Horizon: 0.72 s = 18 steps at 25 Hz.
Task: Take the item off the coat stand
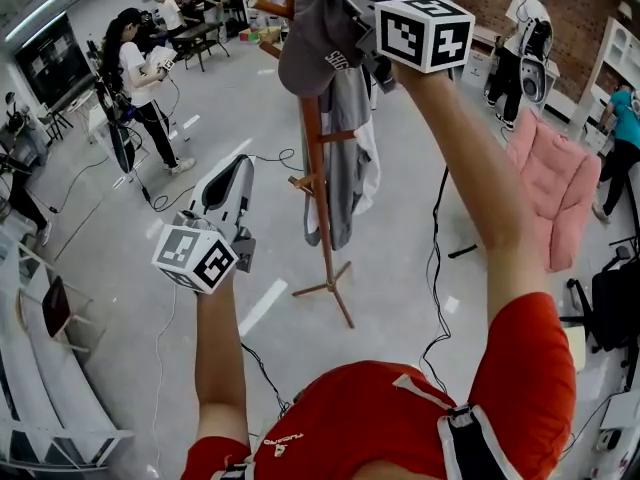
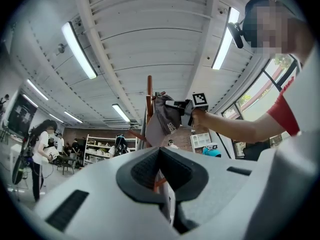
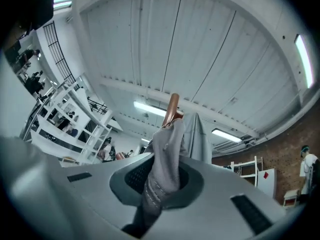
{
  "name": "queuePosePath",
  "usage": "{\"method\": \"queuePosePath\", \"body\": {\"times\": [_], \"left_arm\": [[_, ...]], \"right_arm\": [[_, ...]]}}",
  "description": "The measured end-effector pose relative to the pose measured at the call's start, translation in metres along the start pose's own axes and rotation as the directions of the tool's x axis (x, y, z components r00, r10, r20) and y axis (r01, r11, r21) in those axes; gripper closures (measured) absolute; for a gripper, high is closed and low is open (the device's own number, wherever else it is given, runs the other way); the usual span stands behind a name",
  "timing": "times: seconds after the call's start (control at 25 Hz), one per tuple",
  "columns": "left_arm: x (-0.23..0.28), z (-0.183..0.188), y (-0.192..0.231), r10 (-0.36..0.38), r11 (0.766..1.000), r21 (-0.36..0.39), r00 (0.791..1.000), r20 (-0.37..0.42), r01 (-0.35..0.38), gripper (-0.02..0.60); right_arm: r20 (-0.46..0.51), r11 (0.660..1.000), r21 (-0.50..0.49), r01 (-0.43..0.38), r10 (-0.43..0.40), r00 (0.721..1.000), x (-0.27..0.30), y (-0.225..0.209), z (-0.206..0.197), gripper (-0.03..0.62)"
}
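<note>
A grey cap hangs at the top of a wooden coat stand, above a grey garment draped on a lower peg. My right gripper is raised to the cap, its marker cube toward me. In the right gripper view grey stitched cap fabric is pinched between the jaws of my right gripper, with the stand's pole behind it. My left gripper hangs low, left of the stand, touching nothing. The left gripper shows its pads together and empty, with the cap ahead of it.
A pink armchair stands right of the stand. Black cables trail over the grey floor. Several people stand at the room's edges, one at the left. White shelving runs along the near left.
</note>
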<state>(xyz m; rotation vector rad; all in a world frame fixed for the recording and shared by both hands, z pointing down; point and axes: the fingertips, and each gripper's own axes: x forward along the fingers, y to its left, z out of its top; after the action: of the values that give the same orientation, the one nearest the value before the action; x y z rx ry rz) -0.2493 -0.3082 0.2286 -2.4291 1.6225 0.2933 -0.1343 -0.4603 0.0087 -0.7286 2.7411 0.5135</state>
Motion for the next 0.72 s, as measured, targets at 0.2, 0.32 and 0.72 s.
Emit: {"method": "queuePosePath", "body": {"times": [0.2,0.32,0.72], "left_arm": [[-0.004,0.001,-0.002,-0.002,1.0,-0.013,1.0,0.013,0.002,0.572],[-0.01,0.004,-0.006,0.004,1.0,-0.021,1.0,0.026,-0.003,0.572],[-0.042,0.001,-0.051,-0.036,0.999,0.036,0.999,0.025,0.035,0.572]], "right_arm": [[0.104,0.999,-0.013,0.03,-0.028,0.994,-0.026,-0.008,0.041,0.559],[0.122,0.999,-0.007,0.04,-0.039,0.992,-0.054,-0.007,0.047,0.559],[0.004,0.989,-0.147,0.029,-0.028,1.0,-0.172,0.075,-0.015,0.559]]}}
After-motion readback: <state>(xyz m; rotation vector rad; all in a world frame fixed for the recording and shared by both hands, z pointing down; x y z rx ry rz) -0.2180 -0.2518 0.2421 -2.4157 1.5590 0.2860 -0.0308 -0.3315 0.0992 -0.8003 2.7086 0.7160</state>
